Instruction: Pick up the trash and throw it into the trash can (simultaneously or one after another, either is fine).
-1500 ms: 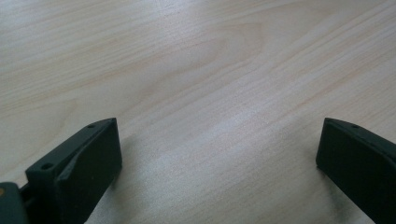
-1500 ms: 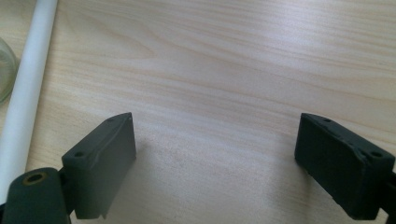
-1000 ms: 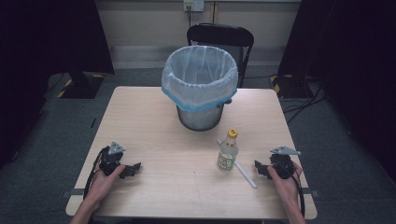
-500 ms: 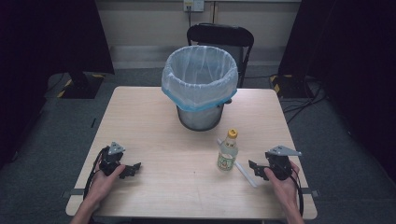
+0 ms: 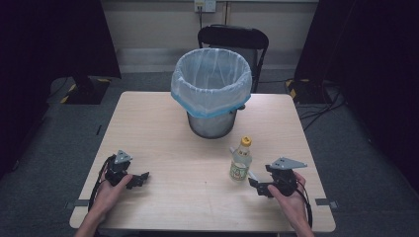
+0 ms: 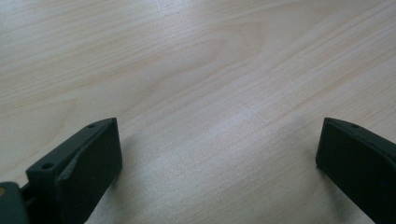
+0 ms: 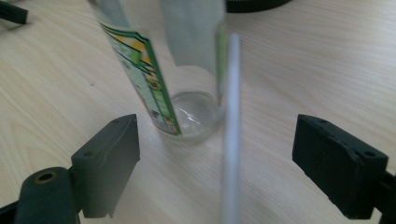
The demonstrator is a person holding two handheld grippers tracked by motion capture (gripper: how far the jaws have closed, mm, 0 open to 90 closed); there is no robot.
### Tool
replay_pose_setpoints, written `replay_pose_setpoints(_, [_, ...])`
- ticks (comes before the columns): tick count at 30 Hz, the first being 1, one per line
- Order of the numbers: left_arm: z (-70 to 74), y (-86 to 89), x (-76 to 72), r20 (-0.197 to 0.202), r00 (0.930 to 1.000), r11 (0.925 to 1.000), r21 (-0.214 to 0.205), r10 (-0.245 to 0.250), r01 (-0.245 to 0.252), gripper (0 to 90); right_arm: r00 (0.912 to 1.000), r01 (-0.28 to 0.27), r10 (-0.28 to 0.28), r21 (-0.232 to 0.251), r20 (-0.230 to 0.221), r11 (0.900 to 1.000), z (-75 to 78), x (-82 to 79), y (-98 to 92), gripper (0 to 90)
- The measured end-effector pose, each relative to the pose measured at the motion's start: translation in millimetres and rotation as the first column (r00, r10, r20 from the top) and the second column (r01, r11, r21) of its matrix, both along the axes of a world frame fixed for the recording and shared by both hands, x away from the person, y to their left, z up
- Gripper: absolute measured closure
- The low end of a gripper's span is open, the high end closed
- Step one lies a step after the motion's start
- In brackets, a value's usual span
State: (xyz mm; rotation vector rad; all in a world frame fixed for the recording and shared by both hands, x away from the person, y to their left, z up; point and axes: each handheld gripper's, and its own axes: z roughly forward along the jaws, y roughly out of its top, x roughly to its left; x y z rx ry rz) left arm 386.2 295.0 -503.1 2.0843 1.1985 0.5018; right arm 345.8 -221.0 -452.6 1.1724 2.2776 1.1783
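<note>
A clear bottle (image 5: 240, 162) with a yellow cap and a green label stands upright on the wooden table (image 5: 163, 128), in front of the bin. A thin white straw (image 5: 255, 176) lies flat just right of it. My right gripper (image 5: 256, 186) hovers low beside the straw and points at the bottle. In the right gripper view the bottle (image 7: 159, 88) stands ahead and the straw (image 7: 231, 121) runs along the table under the gap. The right gripper (image 7: 215, 158) is open; its jaws have just been opening, and they touch nothing. My left gripper (image 5: 142, 178) rests open at the front left, over bare wood (image 6: 219, 154).
A metal bin (image 5: 212, 101) lined with a pale blue plastic bag stands mid-table behind the bottle. A black chair (image 5: 232, 39) is beyond the far edge. Bare table lies between the two hands.
My right gripper has moved left towards the bottle and risen a little. The left hand, bottle and straw have stayed put.
</note>
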Motion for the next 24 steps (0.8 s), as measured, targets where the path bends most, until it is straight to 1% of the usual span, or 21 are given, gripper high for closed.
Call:
replay_pose_setpoints(1, [0.0,0.0,0.0,0.0,1.0,1.0,0.0,0.0,0.0,0.0,1.0,0.0,0.0,0.0,0.0,1.0,0.0,0.0,0.0,14.2])
replay_pose_setpoints(2, [0.0,0.0,0.0,0.0,1.0,1.0,0.0,0.0,0.0,0.0,0.9999,-0.016,0.016,-0.003,0.003,0.9999,2.5,2.2,6.4,14.2])
replay_pose_setpoints(3, [0.0,0.0,0.0,0.0,1.0,1.0,0.0,0.0,0.0,0.0,0.9999,-0.016,0.016,-0.003,0.003,0.9999,2.5,2.2,6.4,14.2])
replay_pose_setpoints(5, [0.0,0.0,0.0,0.0,1.0,1.0,0.0,0.0,0.0,0.0,0.9995,-0.03,0.029,0.007,0.009,0.9995,6.7,8.7,14.3,14.2])
replay_pose_setpoints(6, [0.0,0.0,0.0,0.0,1.0,1.0,0.0,0.0,0.0,0.0,0.9995,-0.03,0.029,0.007,0.009,0.9995,6.7,8.7,14.3,14.2])
replay_pose_setpoints(7, [0.0,0.0,0.0,0.0,1.0,1.0,0.0,0.0,0.0,0.0,0.999,-0.044,0.044,0.009,0.012,0.999,8.1,11.3,17.2,14.2])
replay_pose_setpoints(8, [0.0,0.0,0.0,0.0,1.0,1.0,0.0,0.0,0.0,0.0,0.9971,-0.074,0.074,0.009,0.018,0.9972,11.2,15.5,24.9,14.2])
replay_pose_setpoints(9, [0.0,0.0,0.0,0.0,1.0,1.0,0.0,0.0,0.0,0.0,0.9961,-0.087,0.087,0.004,0.016,0.9962,12.4,17.6,29.0,14.2])
replay_pose_setpoints(11, [0.1,0.2,0.0,0.0,1.0,1.0,0.002,-0.001,0.001,0.0,0.9955,-0.094,0.094,0.002,0.009,0.9955,13.3,20.3,32.6,14.3])
replay_pose_setpoints(12, [0.1,0.2,0.0,0.0,1.0,1.0,0.003,-0.002,0.002,0.0,0.9943,-0.106,0.106,-0.004,0.01,0.9944,13.5,25.1,38.7,14.3])
replay_pose_setpoints(13, [0.0,0.0,0.0,0.0,1.0,1.0,0.0,0.0,0.0,0.0,0.9943,-0.106,0.106,-0.004,0.01,0.9944,13.5,25.1,38.7,14.3])
replay_pose_setpoints(17, [0.1,0.2,0.1,0.0,1.0,1.0,0.002,-0.002,0.002,0.0,0.995,-0.099,0.099,0.015,-0.001,0.9949,5.9,34.6,45.0,14.8])
replay_pose_setpoints(18, [0.1,0.2,0.1,0.0,1.0,1.0,0.003,-0.002,0.002,0.0,0.9951,-0.099,0.099,0.006,0.004,0.9951,1.7,37.9,47.9,15.2])
replay_pose_setpoints(19, [0.1,0.2,0.1,0.0,1.0,1.0,0.003,-0.002,0.002,0.0,0.9951,-0.099,0.099,0.006,0.004,0.9951,1.7,37.9,47.9,15.2])
replay_pose_setpoints(20, [0.0,0.0,0.0,0.0,1.0,1.0,-0.001,0.0,0.0,0.0,0.9953,-0.096,0.096,0.001,0.006,0.9954,-2.7,40.2,49.9,15.7])
replay_pose_setpoints(21, [0.0,0.0,0.0,0.0,1.0,1.0,-0.001,0.0,0.0,0.0,0.9953,-0.096,0.096,0.001,0.006,0.9954,-2.7,40.2,49.9,15.7])
replay_pose_setpoints(22, [0.0,0.0,0.0,0.0,1.0,1.0,0.0,0.0,0.0,0.0,0.9955,-0.094,0.094,0.003,0.008,0.9956,-7.1,40.6,50.5,17.0])
replay_pose_setpoints(24, [0.0,0.0,0.0,0.0,1.0,1.0,0.0,0.0,0.0,0.0,0.9953,-0.096,0.096,-0.002,0.009,0.9954,-9.7,40.3,50.7,17.7])
